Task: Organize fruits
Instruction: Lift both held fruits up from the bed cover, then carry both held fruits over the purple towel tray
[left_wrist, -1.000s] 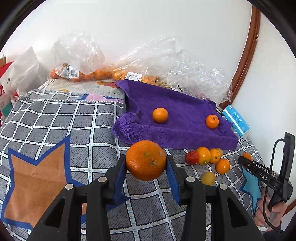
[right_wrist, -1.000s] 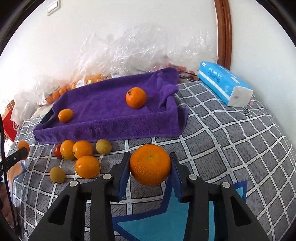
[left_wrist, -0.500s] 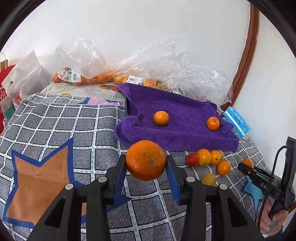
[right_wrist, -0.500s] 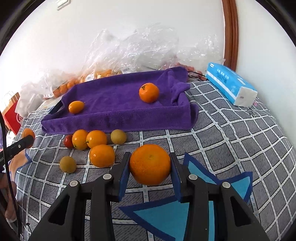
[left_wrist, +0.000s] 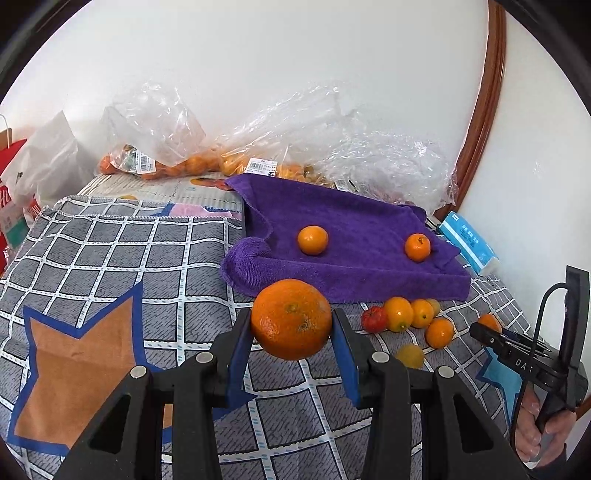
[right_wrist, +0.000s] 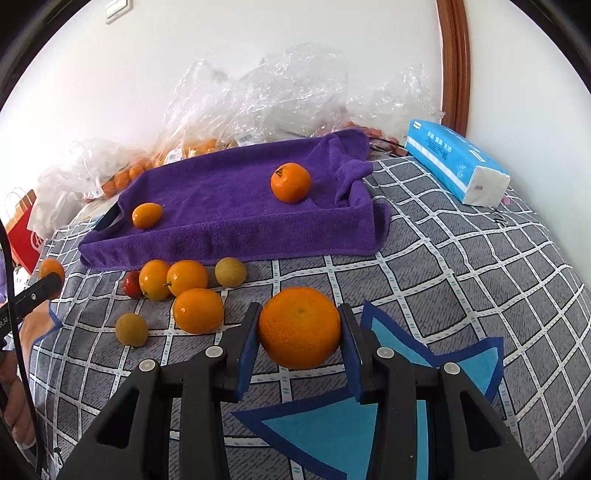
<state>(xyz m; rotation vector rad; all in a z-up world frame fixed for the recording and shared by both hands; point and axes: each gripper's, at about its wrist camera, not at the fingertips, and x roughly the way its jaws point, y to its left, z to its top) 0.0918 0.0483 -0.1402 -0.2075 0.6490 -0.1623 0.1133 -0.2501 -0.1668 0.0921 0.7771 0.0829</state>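
We held an orange (left_wrist: 291, 319) clamped between the blue pads of the left hand-held gripper (left_wrist: 291, 328), raised above the checked cloth (left_wrist: 110, 258). The right hand-held gripper (right_wrist: 299, 332) was clamped on a second orange (right_wrist: 300, 328) in the same way. Two small oranges lay on the purple towel (right_wrist: 229, 192), which was draped over something whose shape we could not make out beneath it. In front of the towel sat a loose cluster of small fruits (right_wrist: 184, 291); a red one (right_wrist: 131, 286) was half hidden behind its neighbour. The plastic bags (left_wrist: 288, 147) by the wall blurred their contents, though orange fruit showed through. In the left view, the right hand-held gripper was cut off at the frame's edge, with only part of our hand (left_wrist: 543, 432) visible.
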